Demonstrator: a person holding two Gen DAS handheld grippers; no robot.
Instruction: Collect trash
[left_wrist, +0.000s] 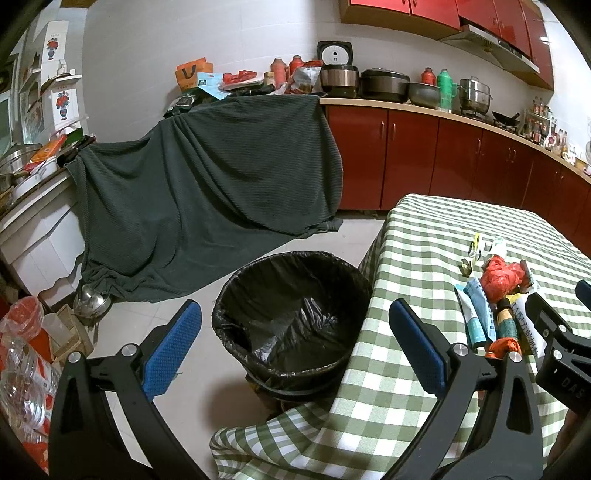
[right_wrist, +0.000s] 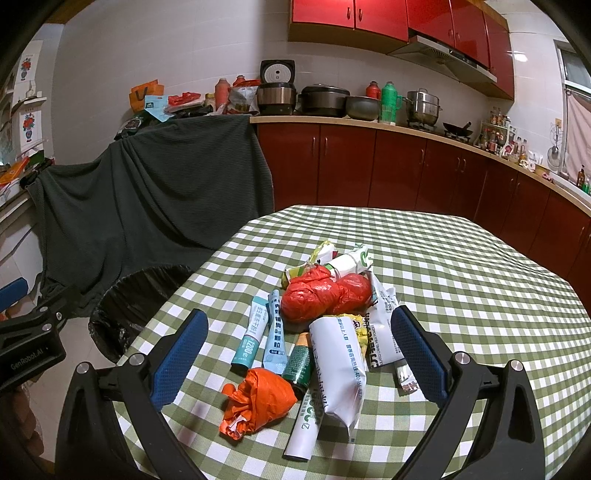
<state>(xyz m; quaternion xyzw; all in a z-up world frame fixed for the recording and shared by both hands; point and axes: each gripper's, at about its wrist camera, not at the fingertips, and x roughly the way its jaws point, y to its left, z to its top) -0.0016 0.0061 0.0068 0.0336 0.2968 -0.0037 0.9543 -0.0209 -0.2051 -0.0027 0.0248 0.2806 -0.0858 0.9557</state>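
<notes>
Right gripper hanging open over orange wad, lower centre; should pinch it alone. Left gripper open above bin.

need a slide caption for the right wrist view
Open right claw hovers over a trash pile on the checked tablecloth, lined bin beside the table.

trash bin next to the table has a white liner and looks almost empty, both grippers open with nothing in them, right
Not quite: the trash bin has a black liner, not white, as the left wrist view shows. The rest holds: it looks almost empty, beside the table, and the left gripper and right gripper are both open, holding nothing.
</notes>
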